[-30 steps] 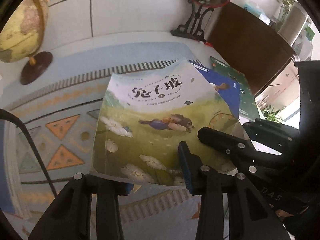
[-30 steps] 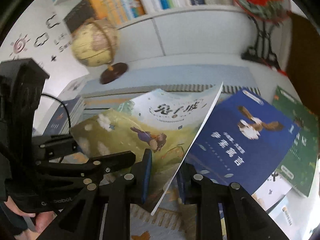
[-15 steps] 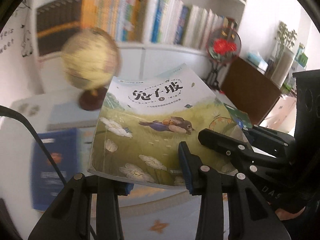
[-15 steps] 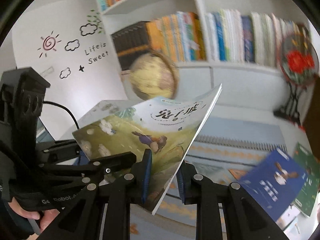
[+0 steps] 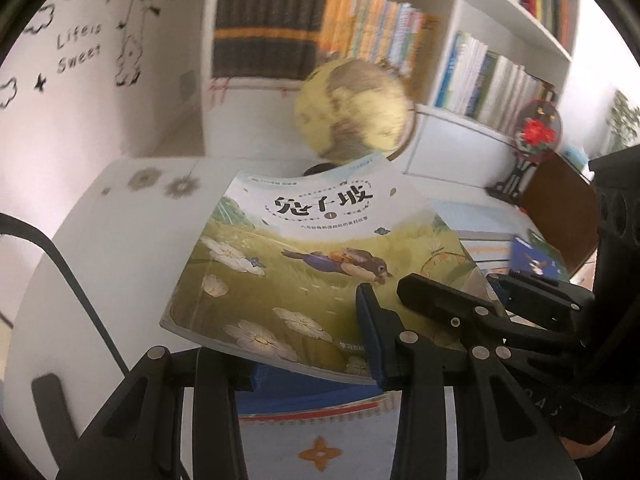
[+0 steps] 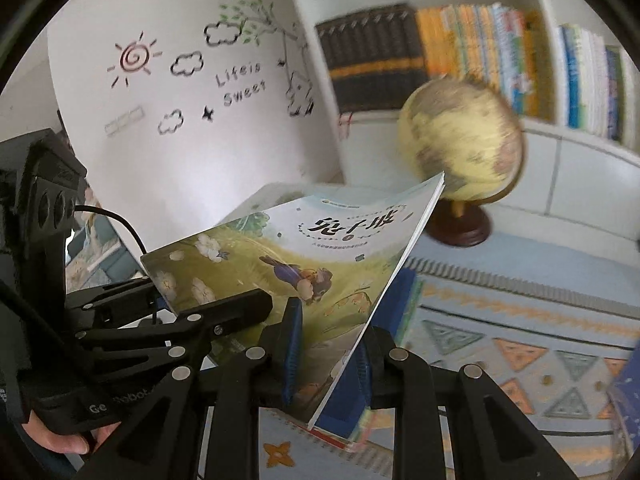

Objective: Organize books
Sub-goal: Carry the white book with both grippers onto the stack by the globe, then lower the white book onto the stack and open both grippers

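A picture book (image 5: 320, 256), its cover showing a rabbit running over a meadow, is held aloft at frame centre in both views, tilted with the title end away from the cameras. It is gripped at its near edge by both grippers at once.

Left view: the left gripper (image 5: 308, 364) is seen at the bottom of the frame, fingers narrow and closed on the book's near edge; the blue pad of the right-hand finger (image 5: 370, 336) is pressed on the cover, the other finger is hidden under the book. The right gripper (image 5: 492, 312) enters from the right and is clamped on the book's lower right corner.

Right view: the right gripper (image 6: 326, 356) is seen at lower centre, fingers narrow, the book's corner pinched between the blue pads. The left gripper (image 6: 156, 304) is seen at left on the opposite edge. Part of a hand (image 6: 60, 438) shows at the lower left.

A globe (image 5: 354, 110) on a dark base stands behind the book, above centre, blurred. A bookshelf (image 6: 440, 56) with rows of upright books fills the upper right. A patterned cloth (image 6: 520, 332) covers the table at lower right. Another blue book (image 5: 536, 260) lies flat at mid right in the left view.
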A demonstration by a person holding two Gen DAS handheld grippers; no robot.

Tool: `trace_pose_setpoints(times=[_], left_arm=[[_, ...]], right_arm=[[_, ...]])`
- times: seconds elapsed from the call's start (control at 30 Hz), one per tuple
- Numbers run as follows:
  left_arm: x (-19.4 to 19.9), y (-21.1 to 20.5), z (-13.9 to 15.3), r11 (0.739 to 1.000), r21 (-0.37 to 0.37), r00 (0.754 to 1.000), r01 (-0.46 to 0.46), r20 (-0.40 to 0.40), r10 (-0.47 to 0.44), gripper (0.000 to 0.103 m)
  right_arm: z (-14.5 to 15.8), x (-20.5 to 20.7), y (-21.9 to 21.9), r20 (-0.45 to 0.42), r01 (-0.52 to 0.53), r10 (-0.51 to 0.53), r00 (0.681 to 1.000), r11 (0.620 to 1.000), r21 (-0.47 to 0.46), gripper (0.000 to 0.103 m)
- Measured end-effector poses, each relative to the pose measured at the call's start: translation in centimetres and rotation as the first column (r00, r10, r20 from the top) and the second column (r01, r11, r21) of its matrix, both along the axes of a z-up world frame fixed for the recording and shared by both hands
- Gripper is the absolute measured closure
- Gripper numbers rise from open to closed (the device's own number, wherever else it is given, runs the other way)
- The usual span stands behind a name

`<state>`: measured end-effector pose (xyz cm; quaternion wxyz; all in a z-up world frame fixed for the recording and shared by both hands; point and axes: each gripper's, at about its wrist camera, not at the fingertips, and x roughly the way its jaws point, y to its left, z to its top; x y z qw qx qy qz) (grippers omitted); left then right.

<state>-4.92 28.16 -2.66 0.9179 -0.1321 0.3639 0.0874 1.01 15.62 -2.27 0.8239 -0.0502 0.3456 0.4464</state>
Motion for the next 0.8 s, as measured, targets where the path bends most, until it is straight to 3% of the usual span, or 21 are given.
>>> trace_pose_setpoints(times=[0.37,0.6,0.8], left_arm=[[1.0,1.1,-6.4,0.994,-0.111,0.998,-0.018,-0.059,0.012,0.069],[0.7,1.2,-7.9,0.990,-0.142,0.995,-0.006,-0.104,-0.009,0.069],[-0.3,2.5,-9.1,0.978,-0.199,0.988,-0.062,-0.153,0.031,0.067]], right_arm=[[-6.2,3.0,2.6,-0.137,-0.009,-0.006,0.991,0.994,-0.105,0.079],[-8.5,3.2,2.0,-0.209,0.012,-0.032,0.977,0.995,-0.095,0.079],[-9.7,3.5,2.3,-0.260,0.013,-0.037,0.965,0.995,-0.095,0.078]])
